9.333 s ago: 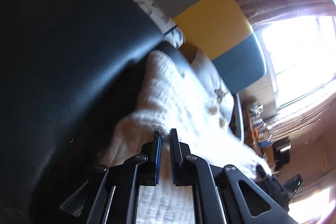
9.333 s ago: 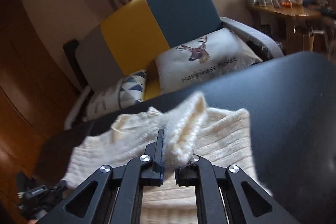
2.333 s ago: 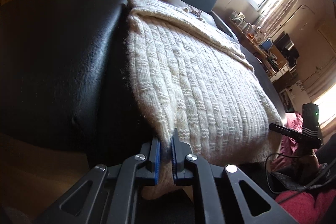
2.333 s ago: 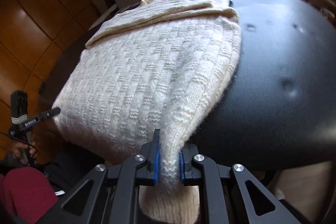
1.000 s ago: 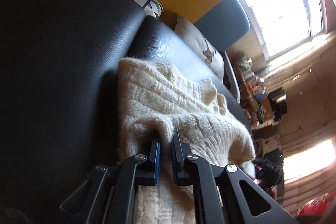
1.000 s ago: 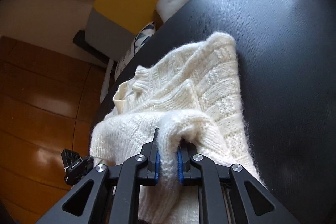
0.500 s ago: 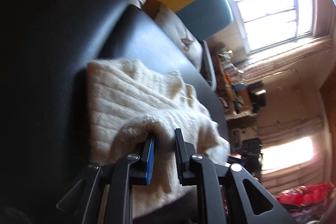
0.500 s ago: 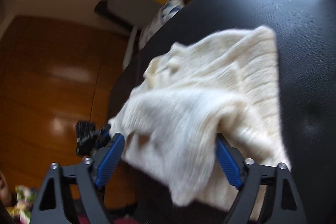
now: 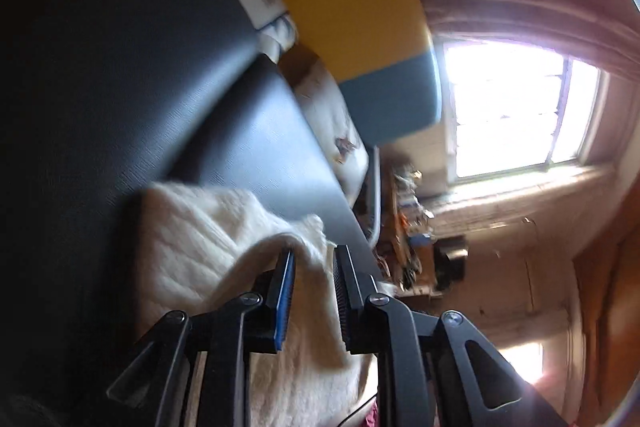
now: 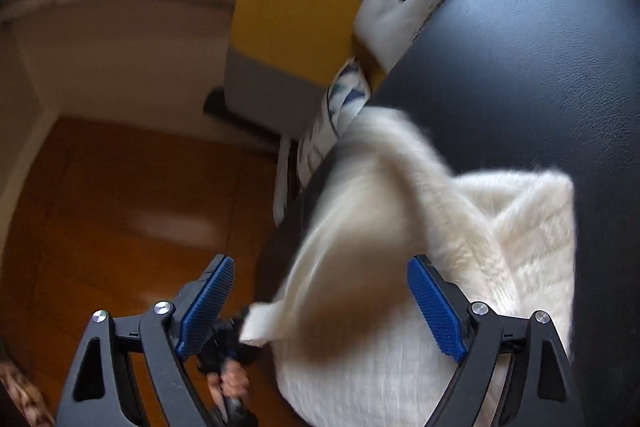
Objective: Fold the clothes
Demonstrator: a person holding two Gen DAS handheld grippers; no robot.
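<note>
a cream knit sweater [image 9: 192, 251] lies folded on the black padded worktop [image 9: 120, 67], one flap blurred above it. the right gripper [image 10: 320, 303] has its fingers wide apart, clear of the wool; the left gripper [image 9: 314, 287] stands slightly parted, with knit between its fingers but apparently unclamped. soft, light and floppy, the sweater is best taken by a folded edge or corner.

My right gripper [image 10: 320, 303] gapes wide at frame bottom; cream knit sweater [image 10: 460, 267] lies loose on black leather surface [image 10: 540, 67], blurred flap between pads.
</note>
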